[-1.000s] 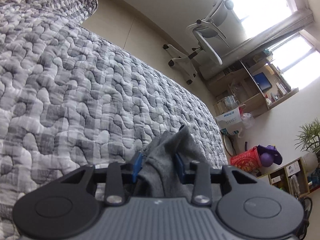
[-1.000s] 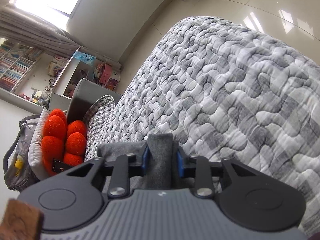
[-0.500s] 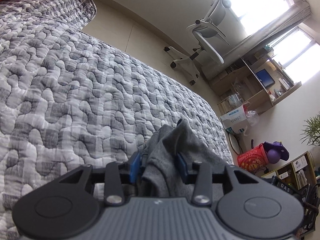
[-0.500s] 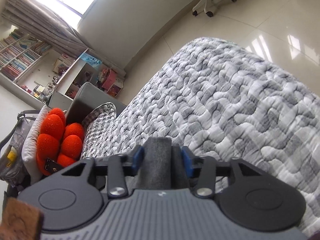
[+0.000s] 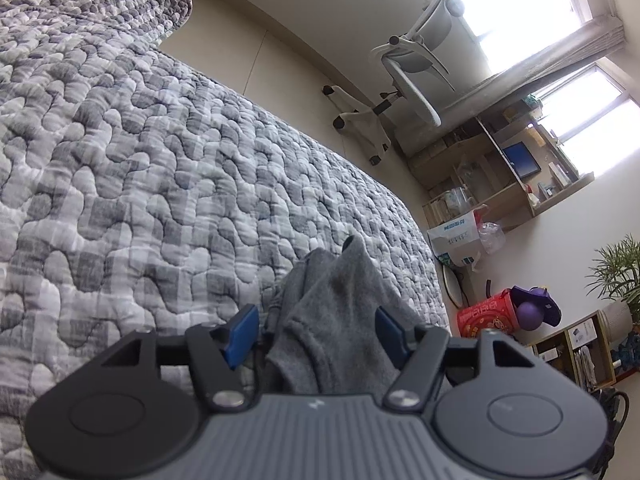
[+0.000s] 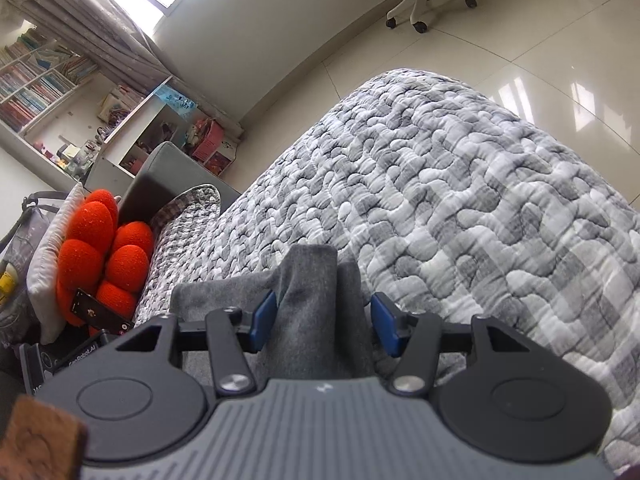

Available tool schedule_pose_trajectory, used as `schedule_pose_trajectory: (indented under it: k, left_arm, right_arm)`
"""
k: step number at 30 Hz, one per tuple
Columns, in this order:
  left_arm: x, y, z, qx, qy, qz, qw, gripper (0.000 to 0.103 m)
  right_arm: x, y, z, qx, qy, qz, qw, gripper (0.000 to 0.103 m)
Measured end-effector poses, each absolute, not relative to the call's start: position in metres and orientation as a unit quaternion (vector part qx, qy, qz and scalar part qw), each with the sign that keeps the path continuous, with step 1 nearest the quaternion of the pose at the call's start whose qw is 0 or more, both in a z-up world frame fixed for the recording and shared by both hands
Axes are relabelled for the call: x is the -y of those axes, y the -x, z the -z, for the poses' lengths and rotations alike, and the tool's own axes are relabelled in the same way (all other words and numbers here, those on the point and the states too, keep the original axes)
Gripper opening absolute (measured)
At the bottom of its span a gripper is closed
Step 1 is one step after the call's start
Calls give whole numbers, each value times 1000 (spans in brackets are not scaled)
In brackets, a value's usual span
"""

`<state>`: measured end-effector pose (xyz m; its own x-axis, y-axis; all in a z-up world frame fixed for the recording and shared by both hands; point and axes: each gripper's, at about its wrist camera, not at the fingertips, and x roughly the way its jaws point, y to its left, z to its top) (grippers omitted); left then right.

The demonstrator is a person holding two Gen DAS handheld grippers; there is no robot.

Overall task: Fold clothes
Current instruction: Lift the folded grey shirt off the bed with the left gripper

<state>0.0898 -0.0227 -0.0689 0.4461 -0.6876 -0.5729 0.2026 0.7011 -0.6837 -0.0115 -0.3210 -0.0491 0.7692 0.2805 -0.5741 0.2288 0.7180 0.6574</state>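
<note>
left gripper [image 5: 316, 336] fingers opening, releasing grey garment [image 5: 340, 320] onto bed [image 5: 140, 160] | right gripper [image 6: 324, 322] fingers opening, same garment at 12 o'clock between them

place: home, lived-in bedroom or study | evidence: bed under grey quilted bedspread [image 5: 168, 184] | white office chair [image 5: 408, 76] on glossy tiled floor [image 6: 540, 40] | desk with monitor [image 5: 520, 160] | packed bookshelves [image 6: 36, 76] | potted plant [image 5: 618, 272] | orange cushion [image 6: 100, 256]
</note>
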Motion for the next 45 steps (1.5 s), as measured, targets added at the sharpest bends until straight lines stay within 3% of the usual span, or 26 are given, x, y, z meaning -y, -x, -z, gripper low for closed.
schedule_pose_trajectory:
  k: [3, 6, 10, 18, 21, 24, 25, 29, 31, 33, 45]
  left_arm:
    - [24, -92, 65, -450, 266, 274, 808, 69]
    - [20, -94, 65, -451, 270, 270, 807, 69]
    - [14, -97, 65, -451, 278, 268, 805, 69]
    - [20, -95, 76, -466, 285, 299, 783, 69]
    - [21, -94, 79, -461, 295, 299, 781, 69]
    - [23, -92, 82, -457, 309, 301, 778, 68]
    - [25, -91, 83, -456, 309, 300, 779, 68]
    - [30, -88, 83, -456, 304, 289, 785, 55]
    - [32, -87, 83, -458, 302, 281, 787, 47]
    - [33, -86, 82, -458, 301, 276, 790, 36]
    - [14, -61, 43, -435, 285, 255, 815, 29]
  right_arm:
    - [323, 12, 50, -338, -381, -18, 861, 56]
    - [325, 13, 54, -338, -394, -25, 855, 29]
    - [323, 16, 48, -326, -392, -25, 860, 21]
    - [335, 14, 55, -326, -426, -17, 844, 21]
    - [337, 14, 55, -325, -432, -17, 841, 28]
    - [337, 17, 53, -324, -427, -6, 844, 47]
    - [337, 16, 53, -326, -427, -6, 844, 48]
    - [331, 13, 56, -336, -429, -17, 838, 48]
    - [327, 11, 58, -343, -430, -28, 835, 36]
    - [322, 10, 56, -345, -421, -31, 838, 32]
    - [319, 19, 43, -331, -460, -62, 821, 26]
